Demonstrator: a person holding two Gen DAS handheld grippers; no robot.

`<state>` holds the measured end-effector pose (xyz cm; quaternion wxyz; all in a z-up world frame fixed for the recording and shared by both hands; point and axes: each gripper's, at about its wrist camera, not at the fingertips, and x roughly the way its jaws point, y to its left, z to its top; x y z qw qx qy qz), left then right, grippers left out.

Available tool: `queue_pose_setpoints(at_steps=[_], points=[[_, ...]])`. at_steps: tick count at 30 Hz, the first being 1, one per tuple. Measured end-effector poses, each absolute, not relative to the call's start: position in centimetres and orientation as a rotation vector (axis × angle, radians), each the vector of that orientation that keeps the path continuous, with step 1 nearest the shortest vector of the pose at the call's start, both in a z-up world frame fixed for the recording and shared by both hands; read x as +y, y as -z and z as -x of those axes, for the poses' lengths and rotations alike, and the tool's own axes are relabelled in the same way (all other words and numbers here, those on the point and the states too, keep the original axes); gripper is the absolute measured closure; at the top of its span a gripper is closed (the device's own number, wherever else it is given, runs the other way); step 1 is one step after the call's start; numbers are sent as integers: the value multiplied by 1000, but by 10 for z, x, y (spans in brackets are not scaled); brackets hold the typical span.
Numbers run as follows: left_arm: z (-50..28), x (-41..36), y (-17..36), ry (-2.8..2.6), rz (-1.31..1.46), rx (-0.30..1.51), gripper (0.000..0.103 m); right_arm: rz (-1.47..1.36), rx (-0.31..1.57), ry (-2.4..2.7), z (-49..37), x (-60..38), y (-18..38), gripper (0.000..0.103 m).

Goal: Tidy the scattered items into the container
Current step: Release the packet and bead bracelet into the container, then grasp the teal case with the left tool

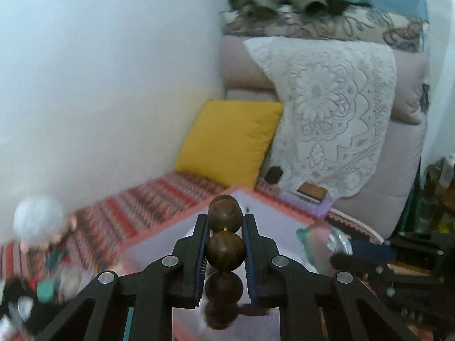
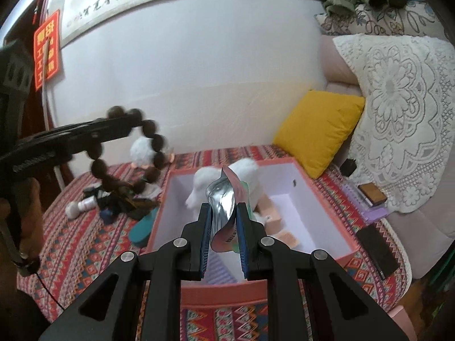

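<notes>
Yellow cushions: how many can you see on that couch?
1. The yellow cushion leans in the corner where the white wall meets the lace-covered backrest, beyond the pink box. Others could sit outside these views.

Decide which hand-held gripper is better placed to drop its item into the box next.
Right. The right hand-held gripper holds its foil pouch over the pink box; the bead bracelet hangs left of it.

dark wooden bead bracelet (image 2: 133, 153) hanging above blanket; foil packet (image 2: 224, 207) upright over open pink box (image 2: 324, 199).
</notes>
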<state>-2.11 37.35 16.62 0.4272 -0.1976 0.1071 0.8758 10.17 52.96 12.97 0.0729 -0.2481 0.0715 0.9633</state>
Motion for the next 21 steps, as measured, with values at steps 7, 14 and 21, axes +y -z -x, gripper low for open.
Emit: queue_pose_setpoints(at_steps=[7, 14, 21], points=[[49, 408, -153, -2229, 609, 260, 11, 822, 204, -2802, -69, 554, -124, 29], [49, 366, -145, -2352, 571, 348, 10, 778, 252, -2814, -76, 547, -130, 23], [69, 274, -122, -2474, 689, 258, 8, 821, 173, -2889, -75, 491, -136, 22]])
